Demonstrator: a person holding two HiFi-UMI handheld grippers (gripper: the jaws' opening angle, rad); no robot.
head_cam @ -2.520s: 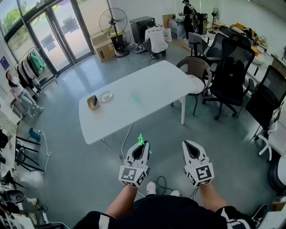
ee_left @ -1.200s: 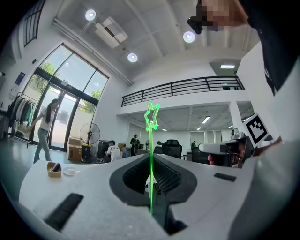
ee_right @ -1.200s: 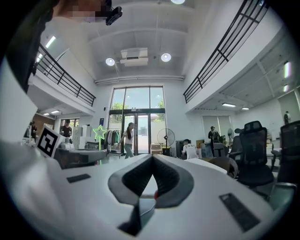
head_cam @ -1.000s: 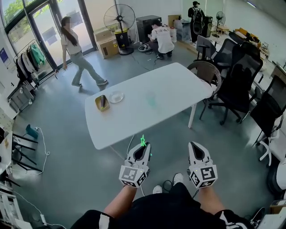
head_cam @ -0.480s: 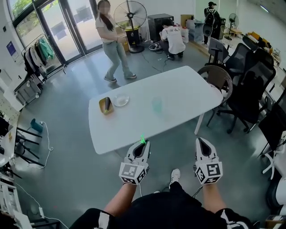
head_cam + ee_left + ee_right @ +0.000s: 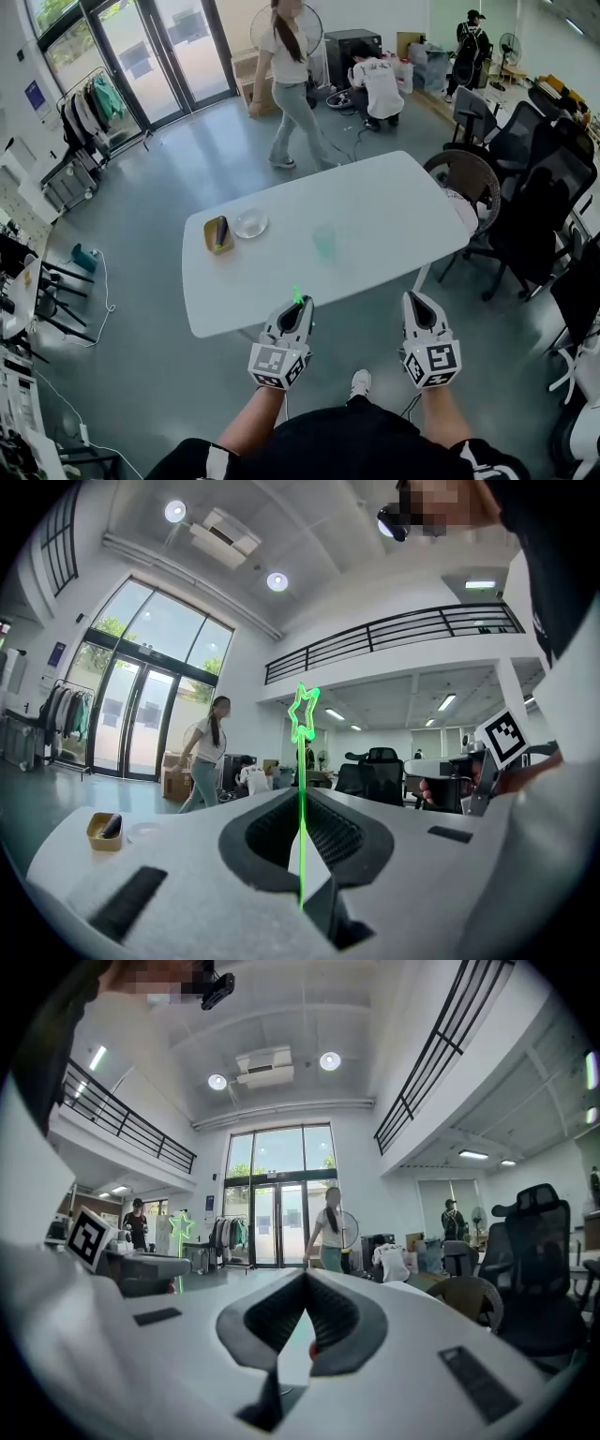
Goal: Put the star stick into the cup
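While the white table (image 6: 394, 206) stands ahead of the person, both grippers hang short of its near edge: the right gripper (image 6: 413, 300) with jaws pressed together on nothing, the left gripper (image 6: 298, 307) clamped. The translucent green cup (image 6: 324, 240) stands upright mid-table. The green star stick (image 6: 302, 789) rises upright from the left gripper's jaws, star end up, well apart from the cup.

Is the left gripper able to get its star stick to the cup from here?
Probably yes, with a stretch: the left gripper, shut on the star stick, is near the table edge, and only bare tabletop lies before the cup.
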